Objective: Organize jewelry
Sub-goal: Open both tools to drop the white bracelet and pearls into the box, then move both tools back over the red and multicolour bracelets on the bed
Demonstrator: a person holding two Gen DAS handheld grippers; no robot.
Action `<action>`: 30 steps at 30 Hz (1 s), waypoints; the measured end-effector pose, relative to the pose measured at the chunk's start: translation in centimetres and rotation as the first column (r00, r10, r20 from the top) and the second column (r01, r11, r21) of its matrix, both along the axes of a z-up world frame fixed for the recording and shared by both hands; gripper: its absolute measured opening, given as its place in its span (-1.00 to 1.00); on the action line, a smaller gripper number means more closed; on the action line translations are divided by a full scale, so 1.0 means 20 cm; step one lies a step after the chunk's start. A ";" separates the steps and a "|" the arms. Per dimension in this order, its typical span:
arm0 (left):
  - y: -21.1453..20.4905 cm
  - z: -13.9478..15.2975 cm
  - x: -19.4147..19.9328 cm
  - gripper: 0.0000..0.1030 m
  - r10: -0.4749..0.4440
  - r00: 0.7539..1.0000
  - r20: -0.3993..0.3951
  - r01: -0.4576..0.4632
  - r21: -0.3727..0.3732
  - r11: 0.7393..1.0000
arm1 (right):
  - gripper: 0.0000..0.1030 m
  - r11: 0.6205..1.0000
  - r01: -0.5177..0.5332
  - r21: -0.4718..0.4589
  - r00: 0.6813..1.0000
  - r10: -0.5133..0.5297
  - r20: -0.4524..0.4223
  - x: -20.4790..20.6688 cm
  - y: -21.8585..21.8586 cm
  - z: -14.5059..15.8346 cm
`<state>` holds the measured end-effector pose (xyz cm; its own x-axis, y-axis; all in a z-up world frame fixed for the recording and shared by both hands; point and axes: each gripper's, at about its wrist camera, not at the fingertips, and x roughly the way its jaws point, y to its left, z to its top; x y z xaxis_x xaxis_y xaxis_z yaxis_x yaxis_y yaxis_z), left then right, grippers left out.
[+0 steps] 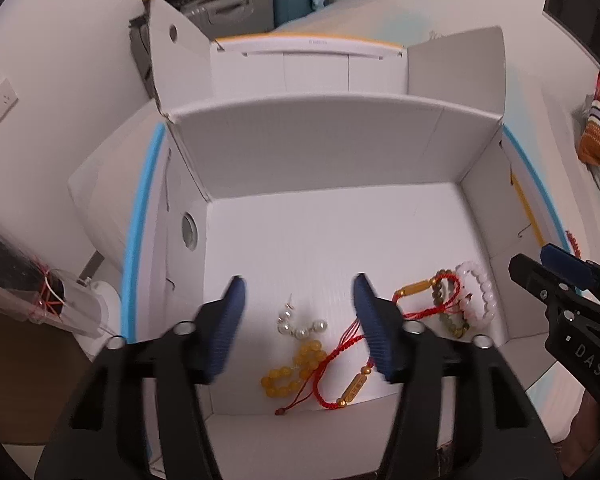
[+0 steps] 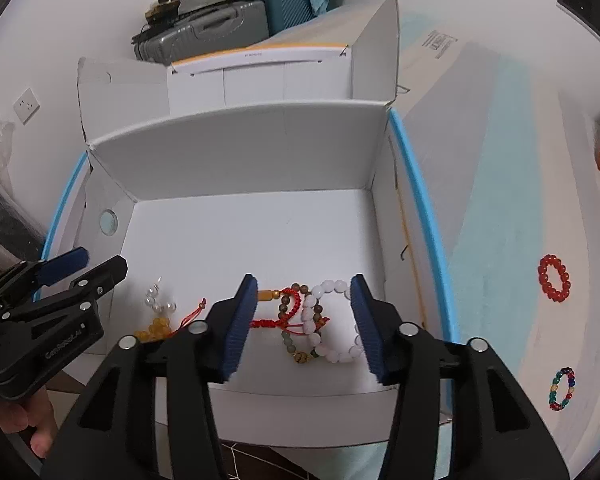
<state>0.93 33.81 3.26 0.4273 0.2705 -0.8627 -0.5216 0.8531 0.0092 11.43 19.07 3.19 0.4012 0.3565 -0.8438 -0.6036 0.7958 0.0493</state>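
Holding my left gripper (image 1: 300,320) and right gripper (image 2: 304,320) half open and empty, I see bead bracelets (image 2: 332,324) and pearls (image 1: 300,326) in the white box (image 1: 320,152).

We find the right gripper (image 2: 304,320) open above the white box (image 2: 260,152), its jaws flanking a white bead bracelet (image 2: 332,344). Outside, a red bead bracelet (image 2: 555,278) and multicoloured bracelet (image 2: 562,389) lie apart.
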 end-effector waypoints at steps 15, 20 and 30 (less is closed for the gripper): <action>-0.08 0.11 -0.04 0.83 0.001 0.998 0.068 -0.003 0.028 1.000 | 0.77 0.999 0.006 0.036 0.997 -0.009 0.071 -0.04 -0.08 0.08; -0.12 0.13 -0.03 0.85 -0.007 0.997 0.078 0.004 0.034 0.999 | 0.77 0.999 0.027 0.040 0.997 -0.029 0.073 -0.03 -0.14 0.10; -0.34 0.19 0.04 0.88 -0.080 0.991 0.107 0.076 0.041 0.996 | 0.77 0.992 0.114 0.056 0.989 -0.119 0.093 0.03 -0.44 0.18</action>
